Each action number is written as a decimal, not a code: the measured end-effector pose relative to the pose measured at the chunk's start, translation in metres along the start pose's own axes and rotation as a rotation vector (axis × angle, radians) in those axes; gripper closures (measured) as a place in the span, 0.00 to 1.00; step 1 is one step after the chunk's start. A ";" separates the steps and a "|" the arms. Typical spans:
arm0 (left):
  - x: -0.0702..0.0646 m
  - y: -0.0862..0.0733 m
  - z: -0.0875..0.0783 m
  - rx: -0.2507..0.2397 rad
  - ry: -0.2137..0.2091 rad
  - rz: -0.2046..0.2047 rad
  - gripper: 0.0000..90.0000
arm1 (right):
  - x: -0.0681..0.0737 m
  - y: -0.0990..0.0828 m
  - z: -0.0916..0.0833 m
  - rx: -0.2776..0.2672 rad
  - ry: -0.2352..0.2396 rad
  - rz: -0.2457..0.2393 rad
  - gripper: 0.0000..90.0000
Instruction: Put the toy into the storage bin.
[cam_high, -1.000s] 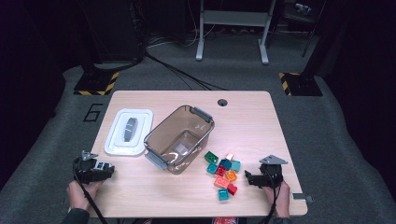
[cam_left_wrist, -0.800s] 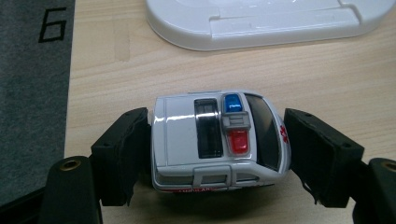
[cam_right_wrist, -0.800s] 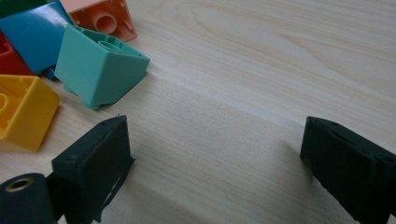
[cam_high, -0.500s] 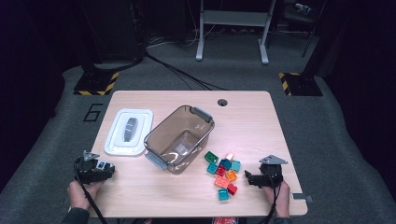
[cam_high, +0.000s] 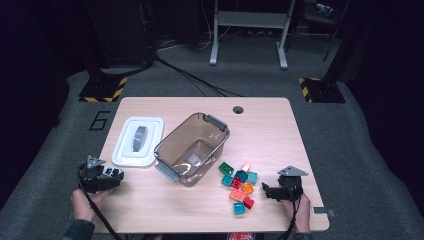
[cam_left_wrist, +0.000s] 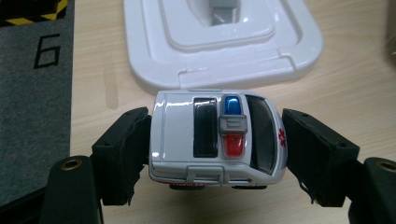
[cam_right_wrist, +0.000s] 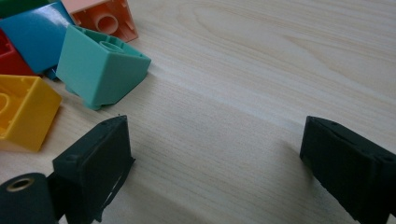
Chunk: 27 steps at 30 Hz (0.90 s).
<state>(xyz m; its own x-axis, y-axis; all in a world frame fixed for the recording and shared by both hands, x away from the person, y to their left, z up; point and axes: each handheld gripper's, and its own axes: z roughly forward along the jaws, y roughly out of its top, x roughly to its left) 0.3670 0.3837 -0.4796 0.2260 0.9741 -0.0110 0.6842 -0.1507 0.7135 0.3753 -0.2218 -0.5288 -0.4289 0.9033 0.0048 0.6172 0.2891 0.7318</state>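
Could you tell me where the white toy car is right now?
The white toy car sits between the left gripper's jaws at the table's near-left corner, just in front of the white lid.

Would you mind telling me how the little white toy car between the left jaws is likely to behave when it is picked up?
The toy car looks hard and glossy, so it may slip against the jaws. Its wheels suggest it would roll if set down or nudged. It seems small and probably light.

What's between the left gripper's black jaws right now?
A small white toy ambulance with blue and red roof lights sits crosswise between the left gripper jaws, in the left gripper view.
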 end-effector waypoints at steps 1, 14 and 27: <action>-0.001 0.003 -0.001 -0.006 -0.004 0.005 0.29 | 0.000 0.000 0.000 0.000 0.000 0.000 0.09; -0.012 0.043 -0.017 -0.046 -0.039 0.041 0.29 | 0.000 0.000 0.000 0.000 0.001 -0.001 0.09; -0.021 0.078 -0.029 -0.097 -0.052 0.065 0.29 | 0.000 0.000 0.000 -0.001 0.002 -0.001 0.09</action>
<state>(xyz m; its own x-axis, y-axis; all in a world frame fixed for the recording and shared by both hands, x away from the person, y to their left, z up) 0.3956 0.3564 -0.4035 0.3052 0.9523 0.0030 0.5972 -0.1938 0.7783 0.3753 -0.2218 -0.5288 -0.4305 0.9026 0.0055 0.6165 0.2896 0.7321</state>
